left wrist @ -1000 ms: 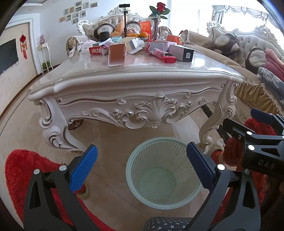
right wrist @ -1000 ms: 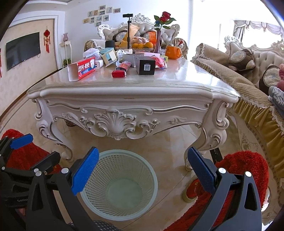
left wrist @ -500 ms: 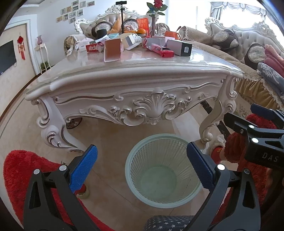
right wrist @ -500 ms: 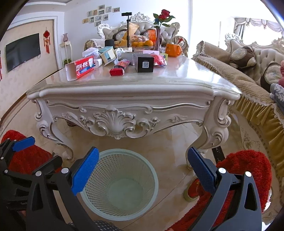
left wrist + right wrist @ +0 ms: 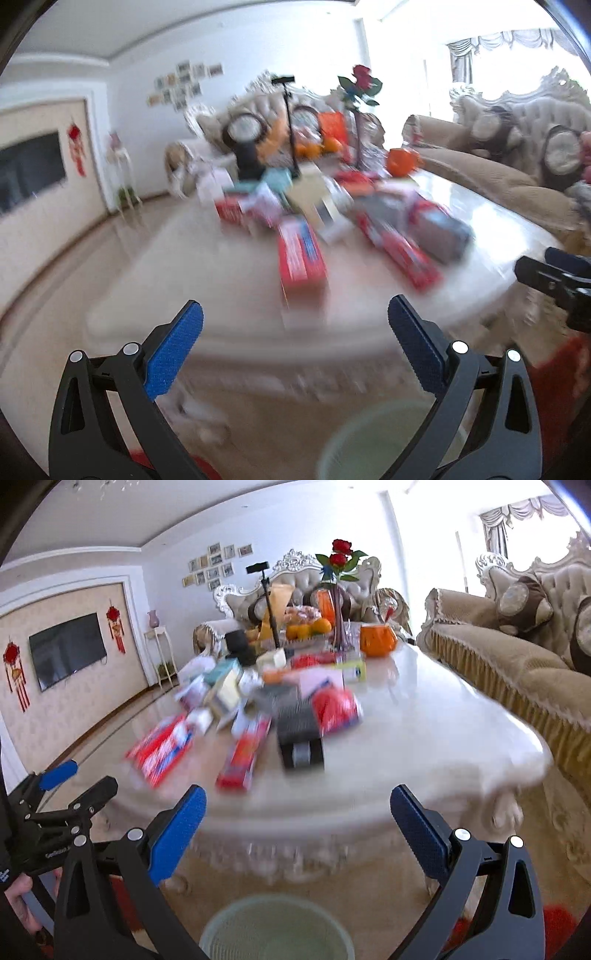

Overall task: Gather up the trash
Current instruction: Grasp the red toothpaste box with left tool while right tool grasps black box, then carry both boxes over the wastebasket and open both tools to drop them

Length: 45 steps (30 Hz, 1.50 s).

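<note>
Both views blurred by motion. Left tool [image 5: 295, 317] wide open, nothing between its blue pads [image 5: 173, 350], raised just in front of the near edge of the worktop [image 5: 192, 273]. Right tool [image 5: 298, 801] likewise wide open and empty, also before the near edge of the worktop [image 5: 424, 738]. Trash strewn across the middle and far part of the worktop: a red box [image 5: 301, 258] lying nearest the near edge in the left view, a long red pack [image 5: 399, 247] to its right, a grey box [image 5: 441, 232] beside that. In the right view, a red box [image 5: 160, 751] toward the near left corner, a narrow red pack [image 5: 242, 757] beside it, a dark box [image 5: 299, 734] near the middle, a red bag [image 5: 336, 709] touching its right side. Farther back, more cartons too blurred to tell apart, an orange pot [image 5: 376, 640], a fruit bowl [image 5: 304, 626], a vase with roses [image 5: 340, 590]. Bin [image 5: 275, 928] on the floor below the near edge, pale green, mesh-walled; contents not discernible. Bin rim [image 5: 369, 443] also at the bottom of the left view. Left tool [image 5: 55, 805] seen at the left of the right view, held by a hand [image 5: 16, 901]. Sofa [image 5: 509, 664] along the right side of the worktop.
</note>
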Available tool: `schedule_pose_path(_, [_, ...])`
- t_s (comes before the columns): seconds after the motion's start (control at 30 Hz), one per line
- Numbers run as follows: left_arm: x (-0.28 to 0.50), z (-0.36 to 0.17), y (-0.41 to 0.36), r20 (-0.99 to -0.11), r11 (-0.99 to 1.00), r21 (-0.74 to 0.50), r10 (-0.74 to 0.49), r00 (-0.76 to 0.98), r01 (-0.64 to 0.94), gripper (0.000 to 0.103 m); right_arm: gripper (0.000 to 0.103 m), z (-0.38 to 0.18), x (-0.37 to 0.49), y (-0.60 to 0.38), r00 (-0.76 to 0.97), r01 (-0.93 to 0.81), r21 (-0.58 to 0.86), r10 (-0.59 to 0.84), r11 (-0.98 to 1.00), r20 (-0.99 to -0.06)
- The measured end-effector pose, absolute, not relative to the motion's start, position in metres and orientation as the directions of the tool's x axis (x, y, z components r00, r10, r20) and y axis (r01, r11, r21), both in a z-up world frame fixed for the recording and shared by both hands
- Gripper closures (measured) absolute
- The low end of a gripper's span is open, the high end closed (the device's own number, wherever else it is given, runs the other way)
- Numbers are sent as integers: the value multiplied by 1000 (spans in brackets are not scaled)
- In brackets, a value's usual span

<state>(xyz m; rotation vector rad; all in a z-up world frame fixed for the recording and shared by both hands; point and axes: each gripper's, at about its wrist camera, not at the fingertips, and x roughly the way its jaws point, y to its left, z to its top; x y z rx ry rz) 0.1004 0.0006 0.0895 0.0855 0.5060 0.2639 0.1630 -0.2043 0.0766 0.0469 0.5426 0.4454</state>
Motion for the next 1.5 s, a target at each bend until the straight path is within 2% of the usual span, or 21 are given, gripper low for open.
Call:
schedule_pose_path(0.1, [139,92,5,-474,959,154,284,833,-239,6,7,82,200,-192,751,-407,142,419,902,-510])
schedule_pose_path(0.2, [175,77,11,-553,968,131,250,795,-213,6,7,78,230,-179,720,-427,112,412,897,-558])
schedule_pose_path(0.33, [195,60,15,-593,970,129,242,768,-206,6,9,64,252,-166,688,-447,61,386,892,-615])
schedule_pose_path(0.37, [199,57,16,-603,971,129,238,761,-202,6,12,59,254,-162,681,-453,48,380,890,-626])
schedule_pose_path(0.43, [206,53,23,-624,975,94,215,751,-202,6,32,50,263,-158,653,-472,48,385,880,-653])
schedule_pose_path(0.47, [208,53,25,-629,976,75,206,749,-205,8,37,46,265,-158,637,-478,57,391,876,-665])
schedule_pose_path(0.5, [210,51,27,-637,977,64,196,745,-203,27,47,43,269,-157,623,-479,63,390,875,-677])
schedule_pose_path(0.53, [212,49,29,-649,981,47,175,741,-190,54,60,43,269,-158,632,-477,56,387,877,-671])
schedule_pose_path(0.57, [213,48,32,-660,983,27,154,736,-181,66,64,43,268,-160,630,-477,62,390,877,-672])
schedule_pose_path(0.6, [215,46,35,-667,984,21,147,730,-179,68,64,44,268,-162,628,-473,76,397,878,-669])
schedule_pose_path(0.8, [204,60,45,-648,981,-17,136,749,-192,68,64,67,255,-178,614,-486,163,468,859,-635])
schedule_pose_path(0.97, [134,99,41,-548,987,-81,71,834,-137,68,64,105,202,-209,623,-525,237,558,818,-548])
schedule_pose_path(1.07, [85,99,22,-535,995,-70,25,845,-74,68,64,108,165,-221,603,-545,274,598,792,-528])
schedule_pose_path(1.2, [39,50,-16,-628,996,-76,-75,775,34,68,64,70,115,-228,539,-530,328,610,782,-581])
schedule_pose_path(1.27, [35,16,-28,-687,997,-62,-78,722,48,68,64,31,105,-225,475,-493,355,588,794,-655])
schedule_pose_path(1.33, [38,-25,-36,-755,993,-109,-114,646,48,68,64,-3,102,-223,417,-450,378,565,809,-712])
schedule_pose_path(1.43, [51,-76,-42,-835,988,-152,-151,529,43,68,64,-45,103,-213,361,-424,337,498,841,-789])
schedule_pose_path(1.5, [58,-93,-44,-856,989,-138,-144,497,49,68,64,-62,104,-207,334,-424,309,464,852,-820])
